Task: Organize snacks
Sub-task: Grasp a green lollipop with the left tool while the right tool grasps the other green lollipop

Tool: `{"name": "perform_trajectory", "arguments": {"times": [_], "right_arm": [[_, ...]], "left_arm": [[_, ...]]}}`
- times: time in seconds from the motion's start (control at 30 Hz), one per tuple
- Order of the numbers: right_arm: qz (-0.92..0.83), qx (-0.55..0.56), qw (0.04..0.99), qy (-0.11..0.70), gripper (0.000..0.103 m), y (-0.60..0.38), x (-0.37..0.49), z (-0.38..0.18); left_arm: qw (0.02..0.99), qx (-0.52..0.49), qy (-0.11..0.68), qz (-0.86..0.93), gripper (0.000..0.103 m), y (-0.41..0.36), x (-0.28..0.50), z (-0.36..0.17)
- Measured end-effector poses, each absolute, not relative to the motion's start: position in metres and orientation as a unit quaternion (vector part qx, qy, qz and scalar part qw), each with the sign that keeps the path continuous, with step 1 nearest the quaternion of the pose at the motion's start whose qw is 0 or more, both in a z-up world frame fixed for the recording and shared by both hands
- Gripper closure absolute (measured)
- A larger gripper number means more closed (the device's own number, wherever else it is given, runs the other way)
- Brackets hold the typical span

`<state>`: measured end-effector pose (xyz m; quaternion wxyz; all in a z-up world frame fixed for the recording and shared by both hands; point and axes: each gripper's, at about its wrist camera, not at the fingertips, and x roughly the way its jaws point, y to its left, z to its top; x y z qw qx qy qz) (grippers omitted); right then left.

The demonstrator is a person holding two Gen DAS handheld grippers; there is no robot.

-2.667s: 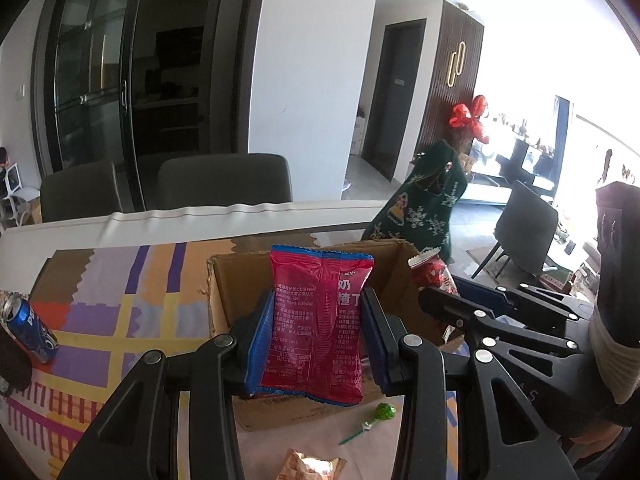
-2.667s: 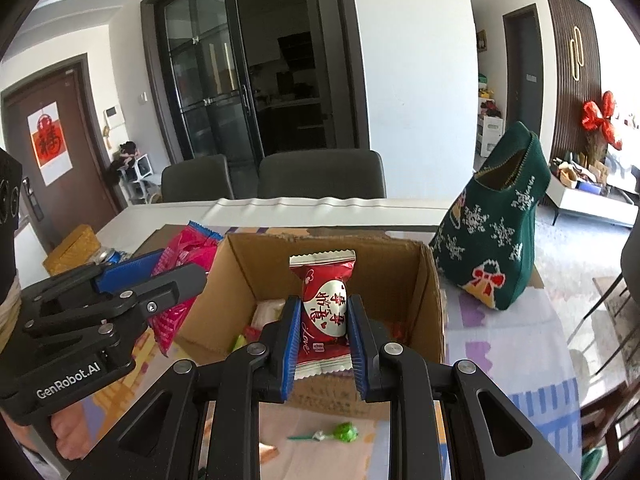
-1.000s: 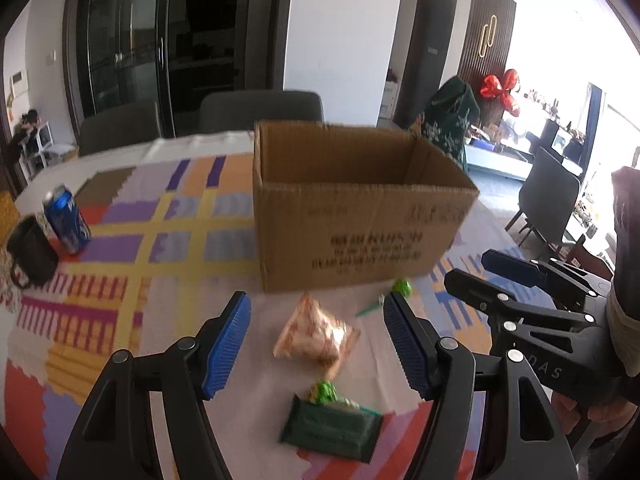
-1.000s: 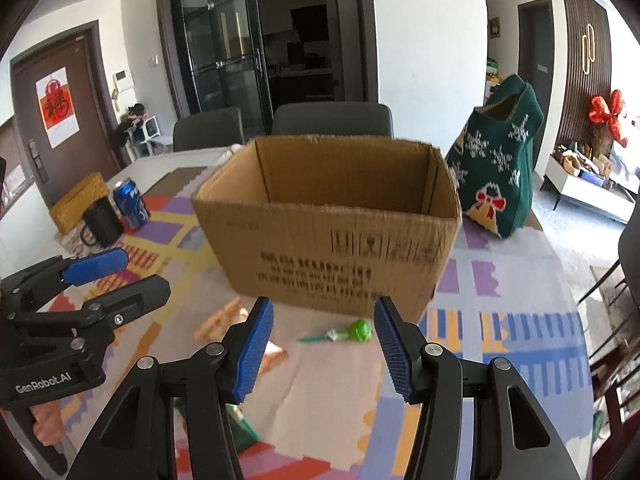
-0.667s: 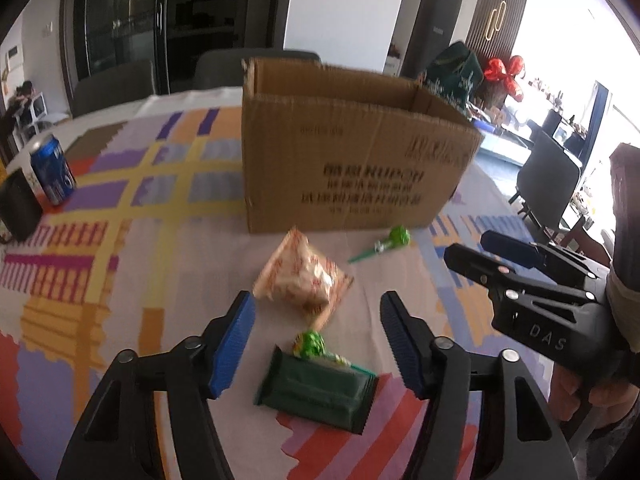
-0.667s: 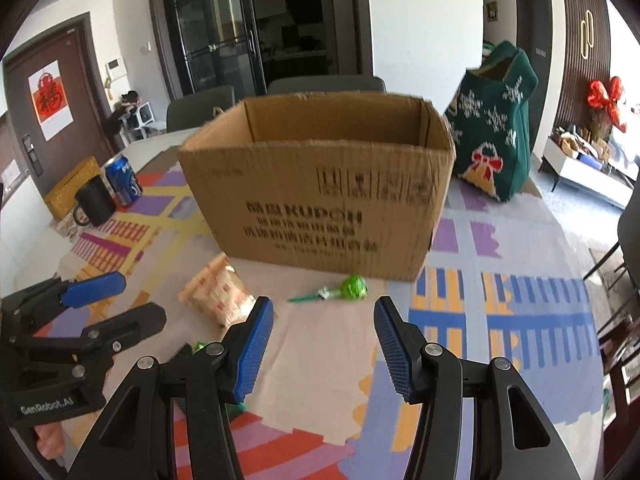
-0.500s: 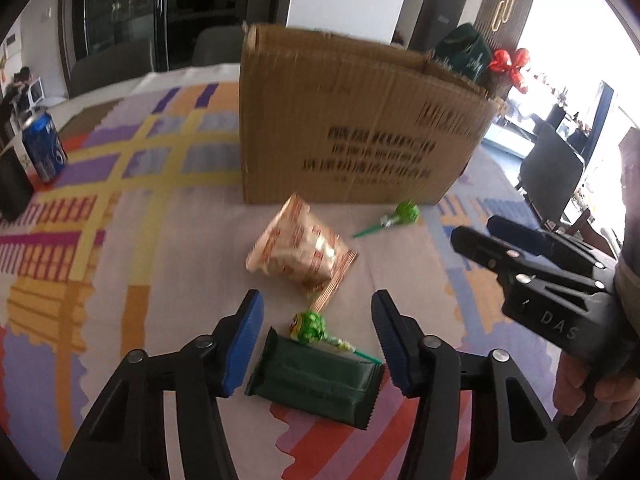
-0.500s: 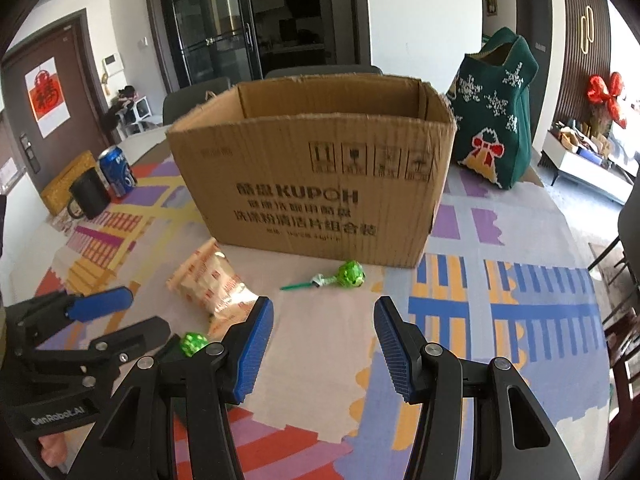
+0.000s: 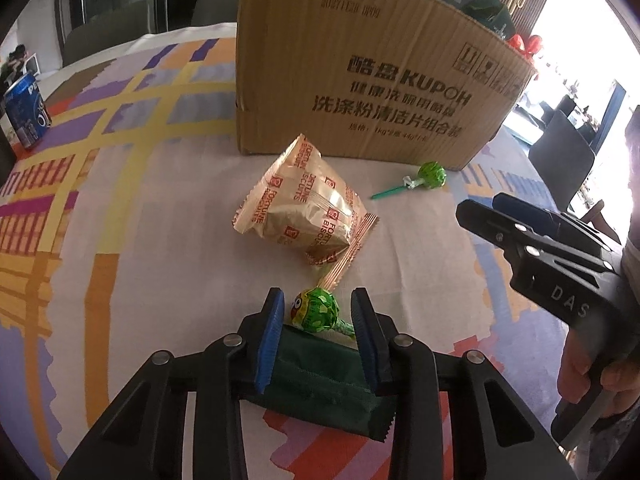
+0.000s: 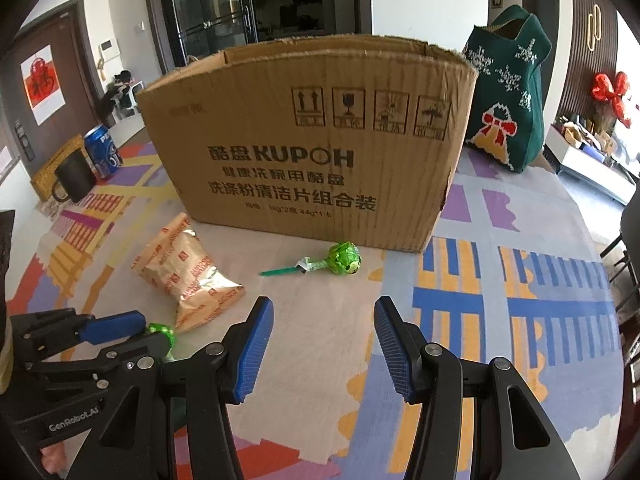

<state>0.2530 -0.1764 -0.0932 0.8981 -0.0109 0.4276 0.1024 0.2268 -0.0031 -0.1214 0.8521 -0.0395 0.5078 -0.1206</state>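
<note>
A cardboard box stands on the patterned tablecloth; it also shows in the right wrist view. In front of it lie a gold biscuit packet, a green lollipop and, nearer, a second green lollipop resting on a dark green packet. My left gripper is low over the table, its blue pads narrowed around that packet and lollipop, with small gaps showing. My right gripper is open and empty, just short of the far lollipop. The biscuit packet lies to its left.
A blue soda can and a black mug stand at the left of the table. A green Christmas bag stands right of the box. Dark chairs stand beyond the table.
Both grippers let their snacks go into the box, opened, drew back and came down. The left gripper has closed in around the dark green packet and lollipop. The right one neared the far lollipop.
</note>
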Motion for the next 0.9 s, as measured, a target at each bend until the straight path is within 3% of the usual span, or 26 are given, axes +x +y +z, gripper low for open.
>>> {"name": "perform_trajectory", "arguments": {"times": [0.23,0.77,0.9], "right_arm": [[0.099,-0.004,0.895,0.434,0.050,-0.182,0.270,-0.105],[0.095,0.023,0.895,0.435,0.050,-0.188,0.308,-0.119],[0.093,0.030,0.892,0.441,0.059,-0.188,0.317,-0.122]], "left_arm": [[0.846,-0.041,0.517,-0.119,0.077,-0.006,0.232,-0.129],[0.862,-0.041,0.485,-0.138,0.078,-0.020,0.228,-0.097],[0.874,-0.034,0.469,-0.122,0.078,-0.023,0.239,-0.087]]}}
